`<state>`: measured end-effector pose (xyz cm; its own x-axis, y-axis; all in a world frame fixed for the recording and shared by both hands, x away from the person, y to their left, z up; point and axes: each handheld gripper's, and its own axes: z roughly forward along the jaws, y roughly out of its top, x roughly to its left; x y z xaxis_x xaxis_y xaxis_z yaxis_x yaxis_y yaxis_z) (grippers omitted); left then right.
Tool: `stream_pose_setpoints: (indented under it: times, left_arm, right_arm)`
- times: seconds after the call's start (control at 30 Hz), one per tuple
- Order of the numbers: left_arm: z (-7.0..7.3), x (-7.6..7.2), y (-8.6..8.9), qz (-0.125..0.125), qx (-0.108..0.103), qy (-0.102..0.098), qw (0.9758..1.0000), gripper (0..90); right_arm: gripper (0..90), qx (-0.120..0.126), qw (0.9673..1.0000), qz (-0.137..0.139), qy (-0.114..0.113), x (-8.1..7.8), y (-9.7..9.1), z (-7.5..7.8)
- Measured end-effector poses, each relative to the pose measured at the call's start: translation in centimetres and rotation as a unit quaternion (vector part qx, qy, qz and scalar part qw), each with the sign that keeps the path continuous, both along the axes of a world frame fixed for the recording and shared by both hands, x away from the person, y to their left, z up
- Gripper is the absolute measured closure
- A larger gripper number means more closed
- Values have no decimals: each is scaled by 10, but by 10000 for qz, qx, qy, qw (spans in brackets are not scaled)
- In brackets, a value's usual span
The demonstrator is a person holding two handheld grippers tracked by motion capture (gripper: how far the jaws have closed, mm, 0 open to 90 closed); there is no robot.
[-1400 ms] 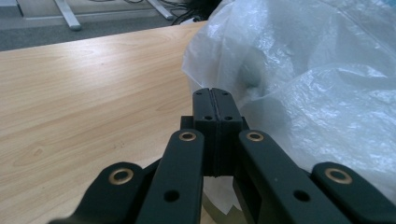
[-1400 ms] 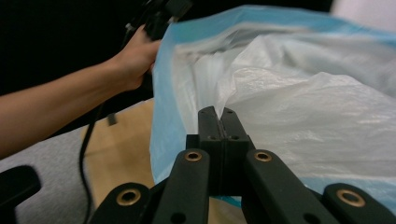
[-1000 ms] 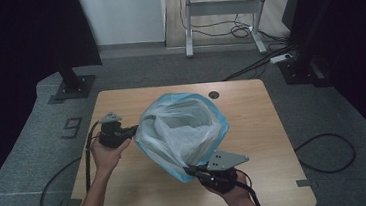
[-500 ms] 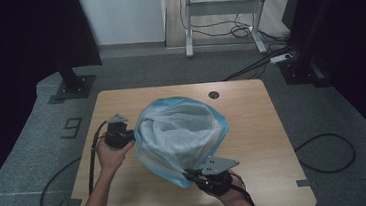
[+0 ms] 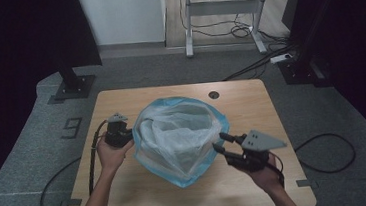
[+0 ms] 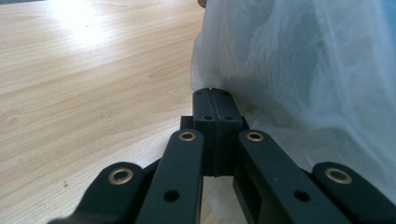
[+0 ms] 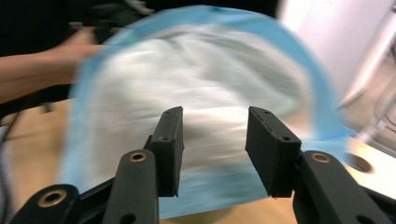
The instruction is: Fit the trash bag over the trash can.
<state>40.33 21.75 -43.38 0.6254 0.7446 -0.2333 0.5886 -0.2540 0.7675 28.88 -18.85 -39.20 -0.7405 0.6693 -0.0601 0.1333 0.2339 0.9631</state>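
One plastic bag between two grippers on the table

From above, the bag (image 5: 181, 138), blue-rimmed with crumpled white film inside, sits mid-table (image 5: 251, 97); the left gripper (image 5: 129, 136) is at its left edge, the right gripper (image 5: 219, 143) just off its right. The left gripper view shows the jaws clenched beside the film (image 6: 299, 79). The right gripper view shows the jaws, just opening, empty before the bag (image 7: 205, 84).
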Motion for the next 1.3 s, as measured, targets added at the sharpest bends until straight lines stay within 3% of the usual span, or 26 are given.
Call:
stream_pose_setpoints:
  times: [0.07, 0.2, 0.33, 0.43, 0.67, 0.73, 0.87, 1.0, 1.17, 1.3]
  left_arm:
    - [1, 1, -2, -5, 13, 0, 10000, 897]
    - [3, 2, -4, -19, 44, -15, 10000, 896]
    - [4, 3, -3, -19, 74, -17, 10000, 897]
    - [8, 0, 4, 18, 48, -87, 9999, 889]
    - [26, -17, 32, 184, -195, -516, 9983, 543]
    - [31, -24, 39, 189, -235, -615, 9977, 478]
    - [43, -40, 48, 136, -332, -751, 9965, 422]
    - [56, -59, 46, 16, -258, -889, 9957, 408]
    - [63, -70, 38, -210, -252, -921, 9952, 388]
    - [65, -76, 34, -324, -459, -876, 9946, 371]
  right_arm:
    - [550, 22, 9996, -247, 107, 25, -7, 0]
    - [545, 138, 9987, -446, 195, 57, -14, -1]
    - [534, 57, 9987, -459, 227, 75, -10, -2]
    - [570, 156, 9985, -385, 350, 86, -9, -4]
    - [886, -13, 9982, -243, 546, 90, -2, -8]
    - [887, -13, 9981, -228, 574, 90, -2, -7]
    - [887, -6, 9981, -210, 585, 89, -1, -5]
    - [887, -58, 9981, -193, 589, 88, 1, -4]
    - [887, -105, 9983, -200, 546, 86, 2, -3]
    - [887, -115, 9983, -232, 532, 84, 1, -1]
